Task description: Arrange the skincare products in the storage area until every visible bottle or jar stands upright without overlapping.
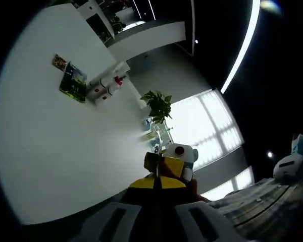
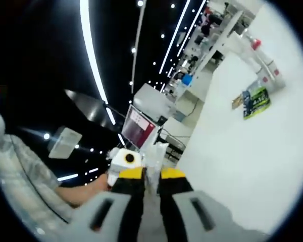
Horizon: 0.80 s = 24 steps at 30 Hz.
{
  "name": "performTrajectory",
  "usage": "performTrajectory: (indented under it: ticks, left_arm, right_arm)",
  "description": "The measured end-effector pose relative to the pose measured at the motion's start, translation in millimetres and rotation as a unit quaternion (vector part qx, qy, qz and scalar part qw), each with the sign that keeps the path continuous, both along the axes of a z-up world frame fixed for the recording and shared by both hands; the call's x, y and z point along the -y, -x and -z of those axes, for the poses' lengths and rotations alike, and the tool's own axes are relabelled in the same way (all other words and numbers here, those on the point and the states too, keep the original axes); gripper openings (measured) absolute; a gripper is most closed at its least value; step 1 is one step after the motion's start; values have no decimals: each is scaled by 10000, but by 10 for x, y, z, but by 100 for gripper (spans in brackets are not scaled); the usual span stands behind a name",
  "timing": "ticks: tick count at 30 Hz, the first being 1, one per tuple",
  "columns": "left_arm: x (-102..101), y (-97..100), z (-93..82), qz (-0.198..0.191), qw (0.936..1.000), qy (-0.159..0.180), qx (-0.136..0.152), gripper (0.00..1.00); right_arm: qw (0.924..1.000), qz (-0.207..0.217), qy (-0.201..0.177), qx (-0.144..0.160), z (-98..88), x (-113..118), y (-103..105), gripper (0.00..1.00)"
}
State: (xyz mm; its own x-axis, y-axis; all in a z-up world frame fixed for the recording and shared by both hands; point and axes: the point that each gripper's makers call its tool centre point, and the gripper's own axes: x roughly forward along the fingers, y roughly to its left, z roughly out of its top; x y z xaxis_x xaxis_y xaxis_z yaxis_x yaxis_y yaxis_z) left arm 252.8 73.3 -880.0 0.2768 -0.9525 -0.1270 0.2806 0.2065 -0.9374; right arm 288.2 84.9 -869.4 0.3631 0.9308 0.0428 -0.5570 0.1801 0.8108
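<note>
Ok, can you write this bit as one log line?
left gripper: shut, empty | right gripper: slightly open, empty | both aimed at white wall with poster

Grey claw [image 2: 151,186] — yellow-tipped; pale plaid sleeve [image 2: 20,181]

- Left tool [image 1: 157,187]: yellow-tipped jaws rise from the bottom of the left gripper view, closed together with no visible gap.
- Other tool [image 1: 178,160] sits just beyond the jaw tips, white and yellow.
- White wall [image 1: 60,146] on the left carries a green poster [image 1: 73,82].
- Potted plant [image 1: 158,105] stands beside a bright window [image 1: 207,126].
- Ceiling light strip [image 1: 241,48] runs along the dark ceiling.
</note>
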Motion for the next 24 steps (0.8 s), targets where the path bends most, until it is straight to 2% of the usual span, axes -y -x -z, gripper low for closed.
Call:
performTrajectory:
  ticks: [1, 6, 9, 12, 20, 23, 24]
  left_arm:
    - [17, 8, 0, 14, 10000, -30, 1, 0]
    - [21, 16, -9, 4, 10000, -30, 8, 0]
    - [37, 38, -28, 32, 10000, -31, 10, 0]
    - [28, 39, -20, 14, 10000, -86, 33, 0]
    - [-3, 9, 34, -25, 9999, -120, 20, 0]
    - [-15, 1, 41, -26, 9999, -144, 24, 0]
    - [-29, -2, 49, -21, 9999, -165, 27, 0]
  right_arm:
    - [9998, -96, -45, 138, -31, 4, 25, 2]
    - [9999, -65, -70, 105, -30, 10, 21, 2]
    - [9998, 97, 105, 125, 38, 44, -27, 7]
    - [9998, 92, 123, 139, 42, 58, -11, 5]
    - [9967, 312, 642, 383, 137, 114, -72, 9]
    - [9955, 382, 740, 450, 149, 133, -100, 8]
    - [9950, 424, 765, 483, 149, 149, -115, 3]
